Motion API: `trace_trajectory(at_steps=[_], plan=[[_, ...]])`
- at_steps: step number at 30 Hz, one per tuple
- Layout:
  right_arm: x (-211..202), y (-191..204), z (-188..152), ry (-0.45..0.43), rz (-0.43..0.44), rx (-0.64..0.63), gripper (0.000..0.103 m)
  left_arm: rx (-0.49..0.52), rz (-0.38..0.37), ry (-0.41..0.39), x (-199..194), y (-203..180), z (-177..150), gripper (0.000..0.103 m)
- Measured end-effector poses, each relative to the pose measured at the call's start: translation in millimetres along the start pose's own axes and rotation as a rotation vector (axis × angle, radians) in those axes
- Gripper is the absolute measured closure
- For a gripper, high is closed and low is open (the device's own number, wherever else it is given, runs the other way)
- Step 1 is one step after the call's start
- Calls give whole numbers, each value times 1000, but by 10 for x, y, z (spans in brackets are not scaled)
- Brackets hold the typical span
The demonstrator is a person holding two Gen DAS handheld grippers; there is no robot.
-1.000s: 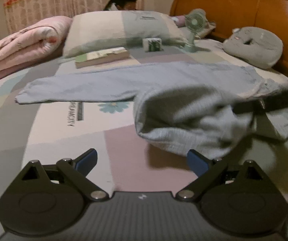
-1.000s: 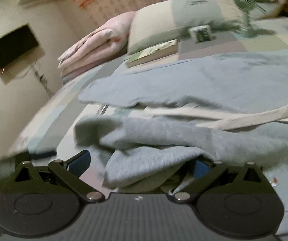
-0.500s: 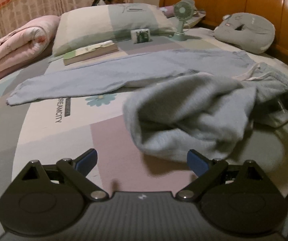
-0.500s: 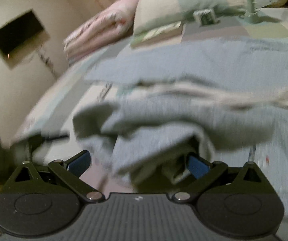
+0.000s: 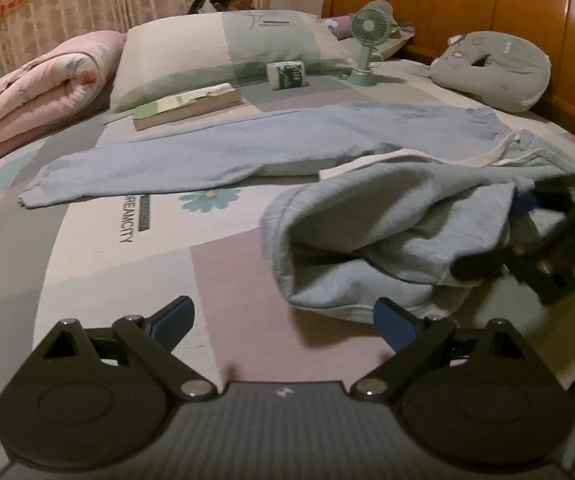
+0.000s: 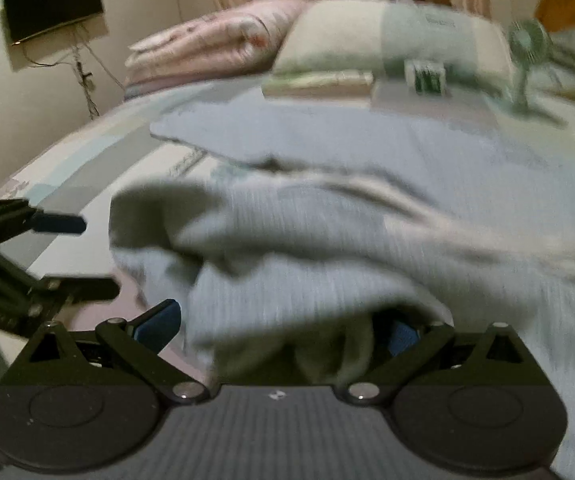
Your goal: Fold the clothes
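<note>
Looking through the left wrist view, I see my left tool [image 5: 283,320] spread wide and empty above the bed [image 5: 87,240]. The grey-blue trousers [image 5: 247,152] lie across it, 1 leg flat toward the book [image 5: 187,106], the other leg [image 5: 367,248] bunched up and pinched by the right tool [image 5: 527,220]. I judge the fold barely begun: that leg has yet to land on its twin.

The right wrist view is blurred. My right tool [image 6: 283,324] has cloth draped between its fingers; only this view shows the wall screen [image 6: 53,2].
</note>
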State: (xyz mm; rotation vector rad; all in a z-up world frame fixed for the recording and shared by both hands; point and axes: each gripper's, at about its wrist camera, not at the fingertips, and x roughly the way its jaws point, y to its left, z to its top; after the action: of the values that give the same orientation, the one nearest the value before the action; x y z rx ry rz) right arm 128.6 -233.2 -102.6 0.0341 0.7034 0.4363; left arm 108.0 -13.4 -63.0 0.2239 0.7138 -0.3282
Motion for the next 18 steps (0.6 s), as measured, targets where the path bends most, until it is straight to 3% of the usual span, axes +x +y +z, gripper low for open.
trace_trajectory(at_steps=[5,9,12,13,16,18], plan=[[183,110,-15,95,83,-27,0,-18,18,-10,-34,115,0,7],[162,341,-94,149,75,-96,0,-35,29,-23,-72,203,-8,7],[68,384,-46,175,222,-30,0,-47,36,-33,-102,255,-13,7],[39,397,-24,170,236,-32,0,-51,36,-36,-114,270,-14,7],[-12,392,39,145,202,-57,0,-63,42,-41,-153,311,-26,7],[10,351,59,131,121,-67,0,-69,45,-41,-169,319,-37,7]])
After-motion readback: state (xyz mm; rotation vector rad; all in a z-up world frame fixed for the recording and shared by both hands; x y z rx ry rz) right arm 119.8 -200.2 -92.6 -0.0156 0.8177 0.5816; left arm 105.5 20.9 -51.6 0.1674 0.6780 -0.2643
